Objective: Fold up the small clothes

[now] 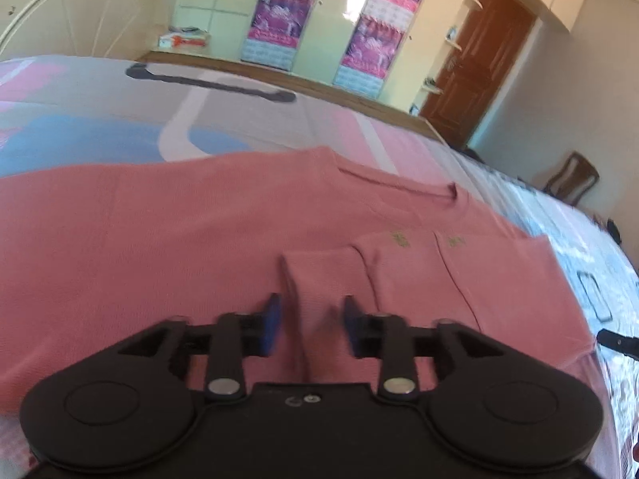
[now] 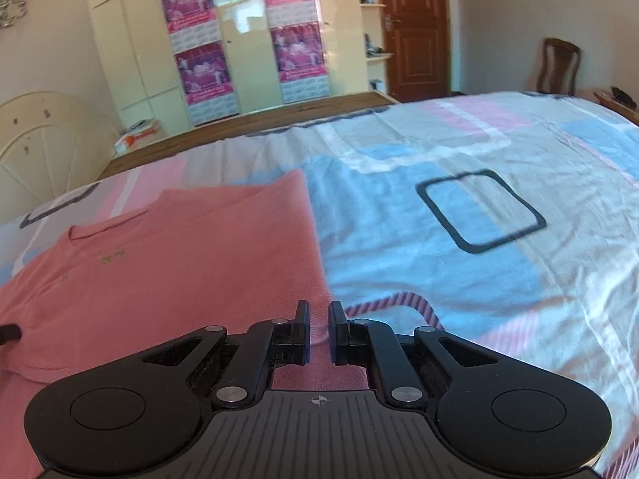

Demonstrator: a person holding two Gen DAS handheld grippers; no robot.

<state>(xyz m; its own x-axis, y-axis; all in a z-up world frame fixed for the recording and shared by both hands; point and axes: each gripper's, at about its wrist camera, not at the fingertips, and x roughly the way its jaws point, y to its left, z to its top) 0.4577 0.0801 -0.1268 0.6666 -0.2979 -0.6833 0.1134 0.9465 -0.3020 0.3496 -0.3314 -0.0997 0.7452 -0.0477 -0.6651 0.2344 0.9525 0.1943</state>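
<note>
A salmon-pink long-sleeved top [image 1: 159, 231] lies flat on the patterned bedsheet [image 1: 120, 119], neckline toward the far side. One sleeve [image 1: 319, 275] is folded in across its front. My left gripper [image 1: 309, 307] hangs just over that sleeve's cuff, open, with the cuff lying loose between its blue pads. In the right wrist view the same top [image 2: 179, 271] fills the lower left. My right gripper [image 2: 318, 311] sits at its near right edge, shut on a pinch of the pink cloth.
The bedsheet [image 2: 439, 259] spreads wide to the right of the top. Beyond the wooden bed frame [image 2: 239, 119] stand a cream wardrobe with purple posters [image 2: 199, 60], a brown door [image 2: 415, 28] and a wooden chair [image 2: 559, 64]. A white headboard [image 2: 36, 139] is at the left.
</note>
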